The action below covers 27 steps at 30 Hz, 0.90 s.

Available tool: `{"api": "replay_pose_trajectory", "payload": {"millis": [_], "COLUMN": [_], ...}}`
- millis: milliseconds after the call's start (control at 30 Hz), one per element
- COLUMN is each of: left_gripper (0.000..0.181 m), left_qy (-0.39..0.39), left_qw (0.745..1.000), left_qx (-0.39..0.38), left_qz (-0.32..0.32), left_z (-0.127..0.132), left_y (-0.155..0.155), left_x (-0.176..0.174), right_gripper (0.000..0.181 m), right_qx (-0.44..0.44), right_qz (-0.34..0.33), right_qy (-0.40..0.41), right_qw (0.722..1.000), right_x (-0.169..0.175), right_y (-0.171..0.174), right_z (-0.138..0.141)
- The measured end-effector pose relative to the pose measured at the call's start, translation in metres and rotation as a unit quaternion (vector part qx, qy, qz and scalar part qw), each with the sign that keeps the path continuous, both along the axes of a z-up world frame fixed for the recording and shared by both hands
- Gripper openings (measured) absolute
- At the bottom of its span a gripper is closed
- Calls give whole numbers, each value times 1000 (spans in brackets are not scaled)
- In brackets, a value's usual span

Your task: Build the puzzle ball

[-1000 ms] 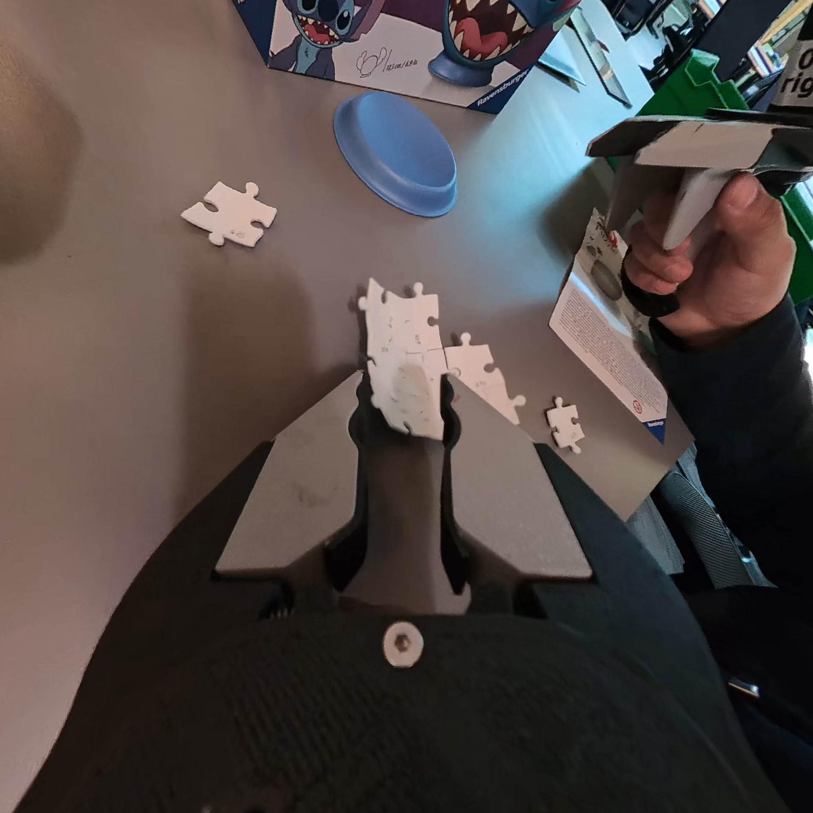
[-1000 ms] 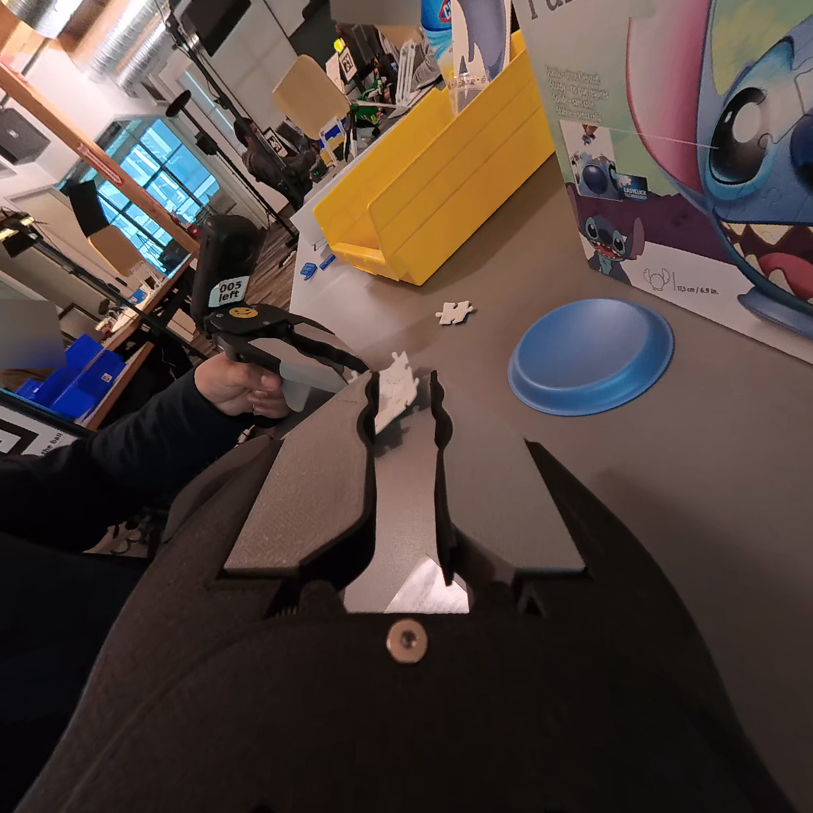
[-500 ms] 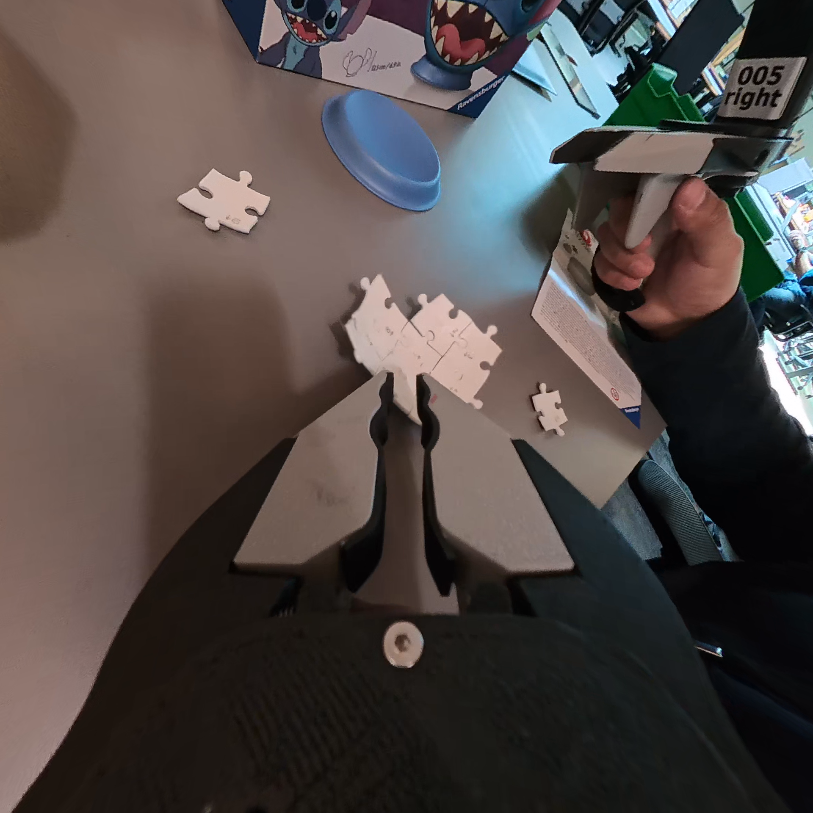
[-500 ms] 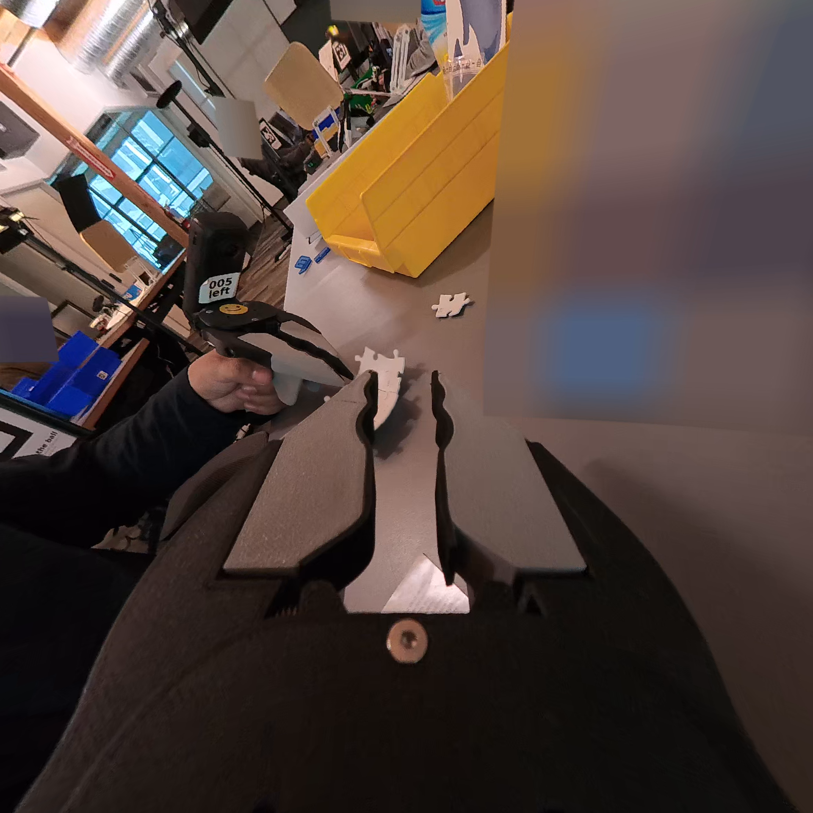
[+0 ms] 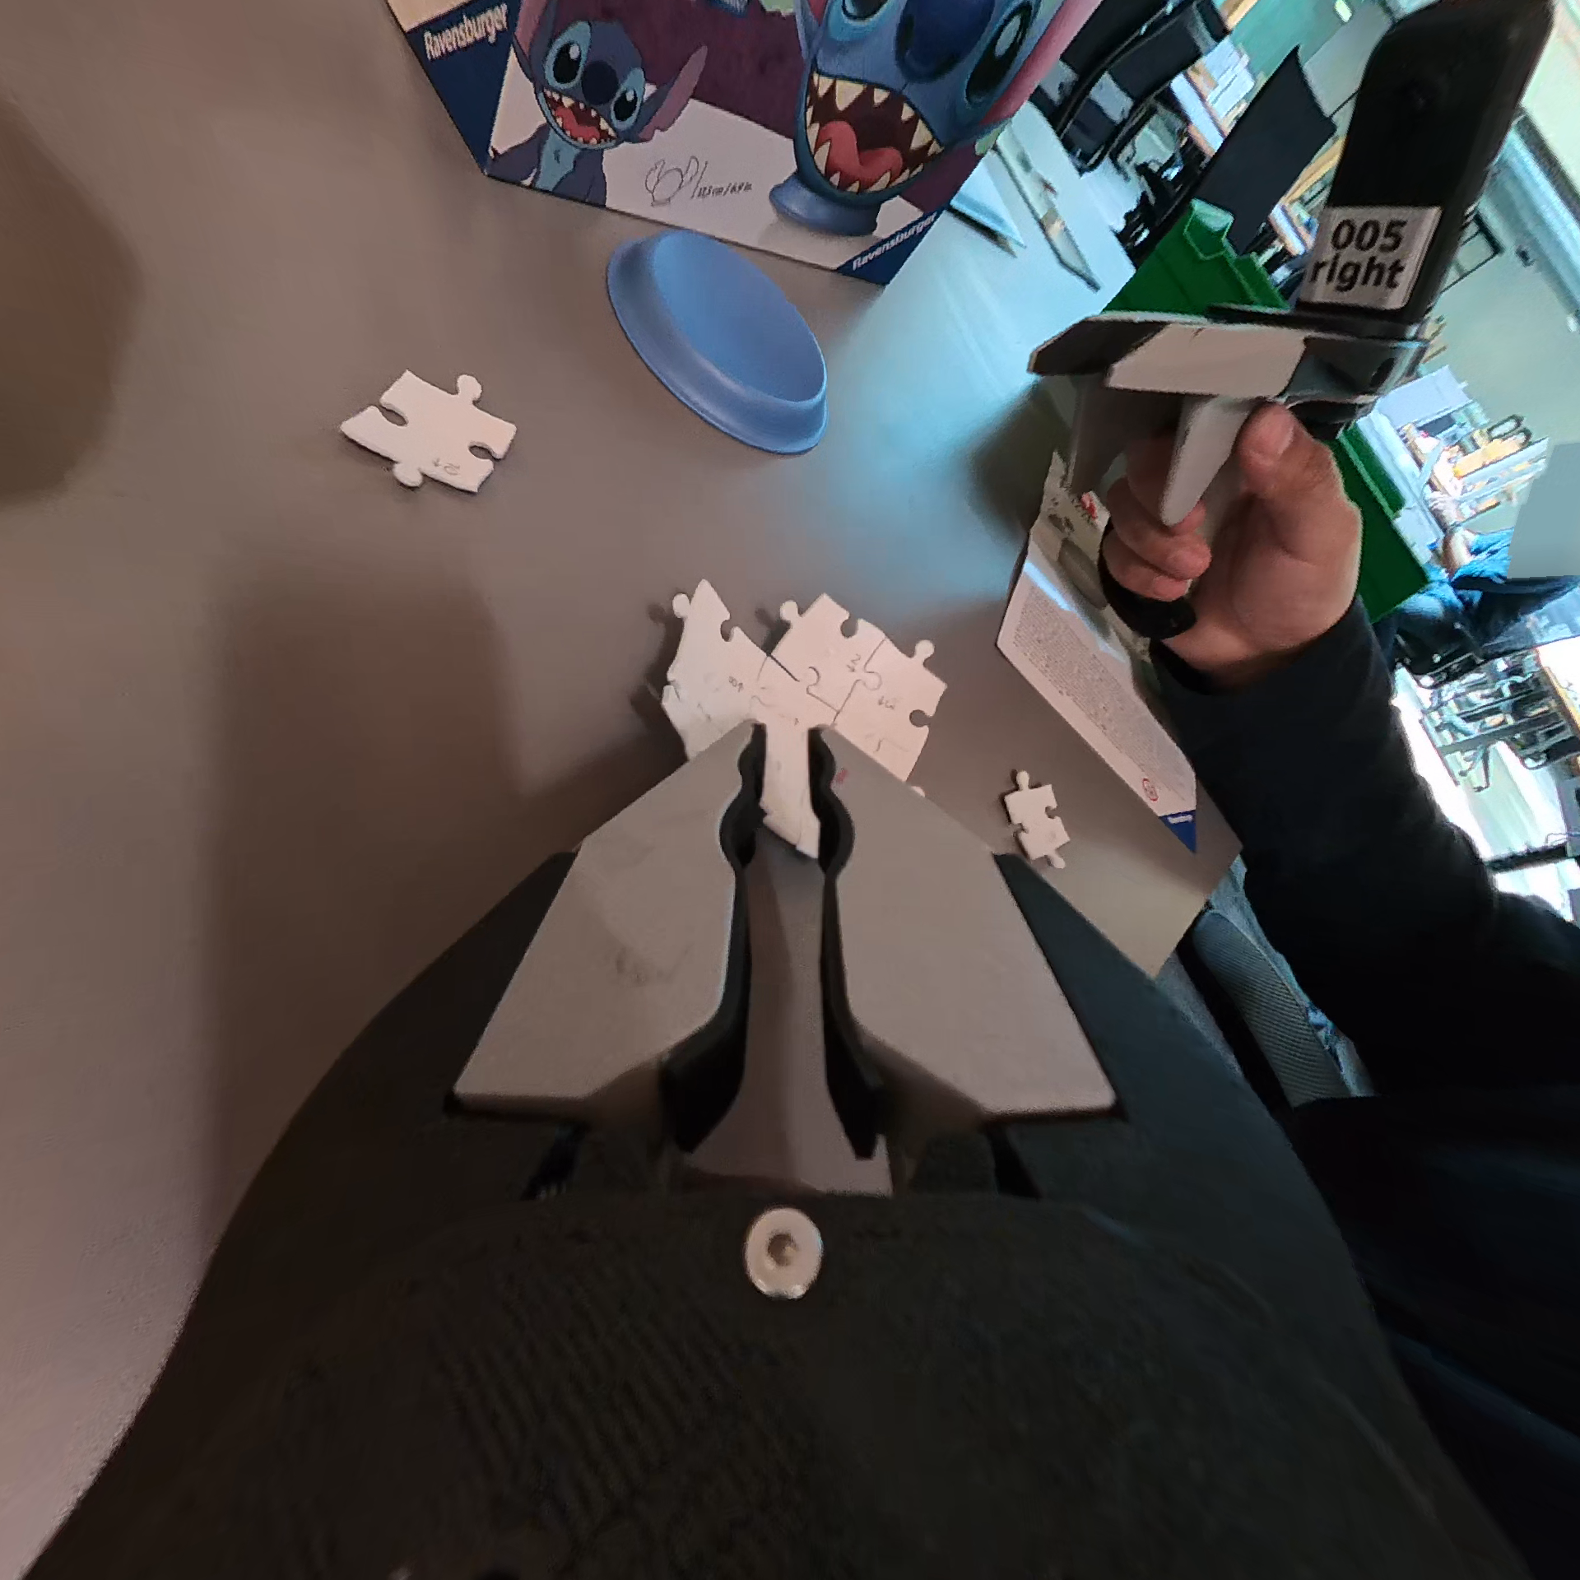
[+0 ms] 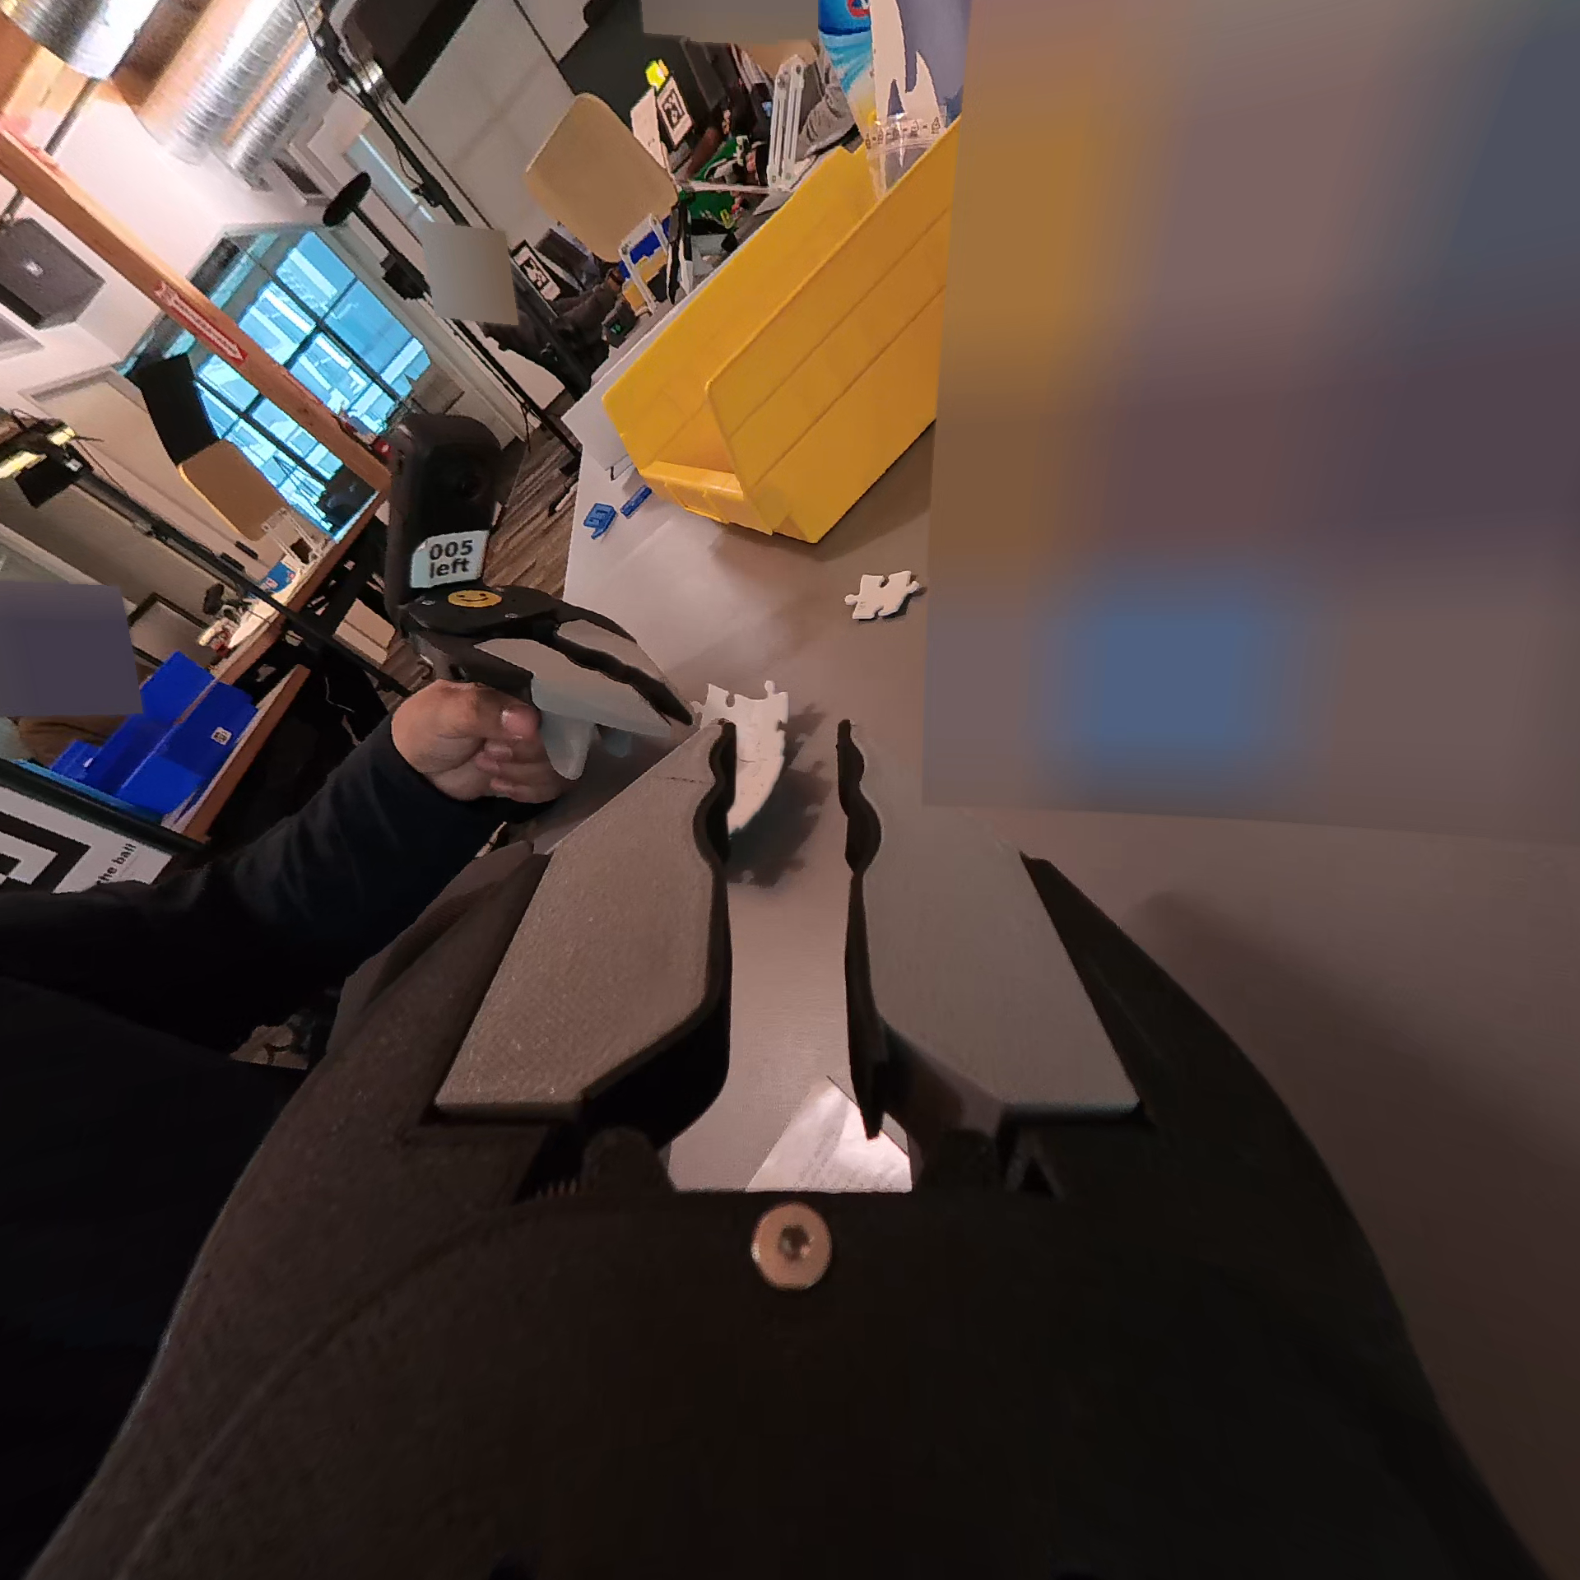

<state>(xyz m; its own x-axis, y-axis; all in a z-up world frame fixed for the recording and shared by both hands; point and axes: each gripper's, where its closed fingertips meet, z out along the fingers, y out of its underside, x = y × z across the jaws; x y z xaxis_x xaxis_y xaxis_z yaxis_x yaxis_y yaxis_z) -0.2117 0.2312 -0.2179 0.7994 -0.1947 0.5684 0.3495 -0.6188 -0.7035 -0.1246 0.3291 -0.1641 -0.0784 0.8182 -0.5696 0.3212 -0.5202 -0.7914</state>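
The gray tabletop (image 5: 214, 684) carries all parts. At its far edge stands the puzzle box (image 5: 710, 111); a yellow bin (image 6: 804, 385) sits at the far left in the right wrist view. Near the box lies the blue stand (image 5: 718, 342), upside down. A printed leaflet (image 5: 1086, 684) lies at the right edge.

The joined white pieces (image 5: 821, 684) (blank side up, curved) sit in the middle of the tabletop. The left tongs (image 5: 785, 752) are clenched on the near edge of this cluster. The right tongs (image 6: 782, 735) are released, held above the tabletop with nothing between the fingers; the cluster shows just beyond their left finger.

One loose piece (image 5: 432, 432) lies far left of the cluster. A smaller loose piece (image 5: 1036, 819) lies to the near right, beside the leaflet.
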Motion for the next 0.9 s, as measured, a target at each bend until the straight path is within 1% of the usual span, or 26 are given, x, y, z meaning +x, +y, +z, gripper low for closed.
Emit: {"api": "replay_pose_trajectory", "payload": {"millis": [133,200,233,267,300,400,433,467,533,567,600,667,733,800,900], "left_gripper": [22,29,37,43,44,44,44,43,44,44,45,45,42,42,42], "left_qy": [-34,-35,-26,-9,16,100,125,146,185,203,211,205,174,145,132], "left_qw": [999,997,996,995,993,982,978,976,970,968,968,969,973,978,981], "left_qx": [32,60,72,83,96,138,145,147,140,134,123,131,141,136,129], "left_qz": [22,39,42,50,60,81,79,72,66,63,55,52,59,58,53], "left_z": [12,20,23,25,28,39,40,40,35,30,26,29,34,33,32], "left_y": [-1,-2,-3,-1,2,13,18,23,34,39,42,45,44,43,43], "left_x": [-9,-16,-19,-24,-31,-49,-51,-52,-56,-58,-58,-59,-64,-67,-68], "right_gripper": [19,19,19,19,19,27,28,34,52,59,61,63,62,61,61], "right_qx": [8,32,50,72,99,188,212,229,242,237,227,211,202,198,195], "right_qz": [-2,-4,-9,-18,-32,-77,-90,-101,-115,-114,-107,-97,-94,-93,-89], "right_qy": [14,20,20,15,8,-7,-12,-19,-35,-46,-57,-68,-68,-66,-67], "right_qw": [1000,999,998,997,995,979,973,968,963,964,966,970,972,973,974], "right_x": [2,4,5,5,6,8,9,9,8,8,7,7,6,6,5], "right_y": [-1,-1,-1,1,4,13,16,19,23,23,22,19,18,17,15], "right_z": [8,12,14,14,15,18,18,17,11,6,2,-3,-4,-3,-4]}}
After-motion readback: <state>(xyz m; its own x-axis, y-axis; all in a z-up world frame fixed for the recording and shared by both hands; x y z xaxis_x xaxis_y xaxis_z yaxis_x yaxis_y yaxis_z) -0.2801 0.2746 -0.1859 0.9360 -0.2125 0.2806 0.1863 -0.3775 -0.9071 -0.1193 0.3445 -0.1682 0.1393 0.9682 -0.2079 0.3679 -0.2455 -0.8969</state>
